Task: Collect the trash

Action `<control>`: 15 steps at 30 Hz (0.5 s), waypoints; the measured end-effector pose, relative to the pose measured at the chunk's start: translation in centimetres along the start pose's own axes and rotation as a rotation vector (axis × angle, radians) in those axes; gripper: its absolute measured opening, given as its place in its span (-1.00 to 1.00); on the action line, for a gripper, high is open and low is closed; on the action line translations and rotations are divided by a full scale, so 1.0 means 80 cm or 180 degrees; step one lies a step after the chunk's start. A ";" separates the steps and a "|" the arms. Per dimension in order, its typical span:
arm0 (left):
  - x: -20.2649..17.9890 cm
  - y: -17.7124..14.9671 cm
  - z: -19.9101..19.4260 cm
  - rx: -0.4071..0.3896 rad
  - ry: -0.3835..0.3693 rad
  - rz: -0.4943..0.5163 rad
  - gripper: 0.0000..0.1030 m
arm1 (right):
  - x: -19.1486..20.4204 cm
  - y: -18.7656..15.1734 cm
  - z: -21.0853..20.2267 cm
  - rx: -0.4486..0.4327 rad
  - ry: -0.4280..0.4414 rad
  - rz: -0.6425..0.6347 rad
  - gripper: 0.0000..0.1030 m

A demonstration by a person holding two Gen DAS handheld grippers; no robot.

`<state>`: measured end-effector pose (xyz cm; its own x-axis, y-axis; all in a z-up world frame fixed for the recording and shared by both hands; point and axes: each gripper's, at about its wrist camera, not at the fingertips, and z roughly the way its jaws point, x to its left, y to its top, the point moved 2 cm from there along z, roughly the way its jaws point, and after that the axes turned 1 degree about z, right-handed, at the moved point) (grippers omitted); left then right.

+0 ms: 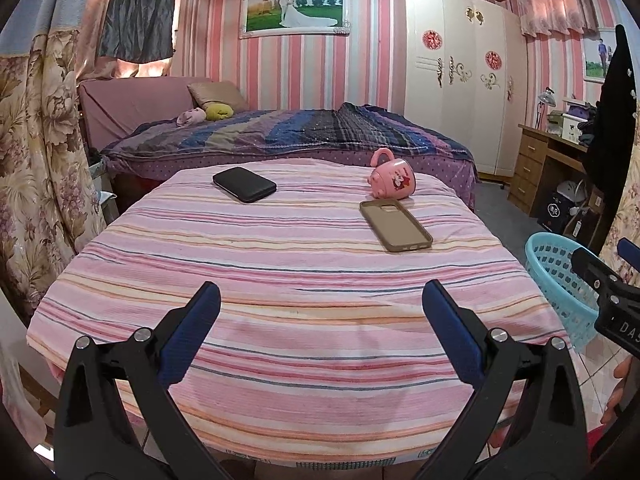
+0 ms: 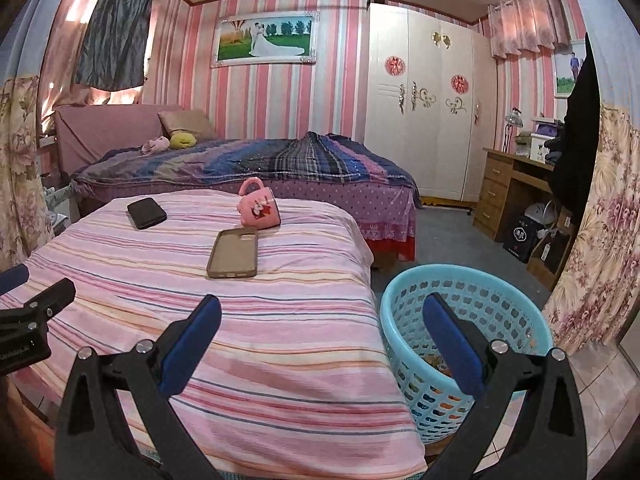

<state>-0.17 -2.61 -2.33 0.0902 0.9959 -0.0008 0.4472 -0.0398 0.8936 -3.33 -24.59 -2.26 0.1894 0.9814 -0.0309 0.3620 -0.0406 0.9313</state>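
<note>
A light blue plastic basket (image 2: 472, 300) stands on the floor right of the table; colourful bits lie at its bottom (image 2: 440, 364). It also shows in the left wrist view (image 1: 556, 276). My right gripper (image 2: 320, 304) is open and empty, with one finger over the table's right edge and the other over the basket. My left gripper (image 1: 320, 292) is open and empty above the near part of the striped tablecloth (image 1: 280, 280). I see no loose trash on the cloth.
On the table lie a black phone (image 1: 244, 184), a tan phone case (image 1: 396, 224) and a tipped pink mug (image 1: 394, 178). A bed (image 1: 280, 136) stands behind, a white wardrobe (image 1: 460, 92) and a wooden desk (image 1: 548, 168) at right. Floral curtains hang on both sides.
</note>
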 end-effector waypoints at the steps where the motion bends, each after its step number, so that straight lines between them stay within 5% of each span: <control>1: 0.000 0.000 -0.001 -0.0011 0.0008 0.0002 0.89 | 0.000 0.001 -0.001 -0.0018 -0.0004 0.0009 0.91; 15: 0.005 0.003 -0.004 -0.0097 0.0073 -0.0037 0.89 | 0.005 0.002 -0.001 -0.0052 -0.0024 -0.0075 0.91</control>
<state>-0.27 -2.23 -1.97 0.0646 0.9979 -0.0012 0.4207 -0.0261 0.9068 -3.28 -24.20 -2.13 0.1880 0.9806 -0.0555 0.3514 -0.0144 0.9361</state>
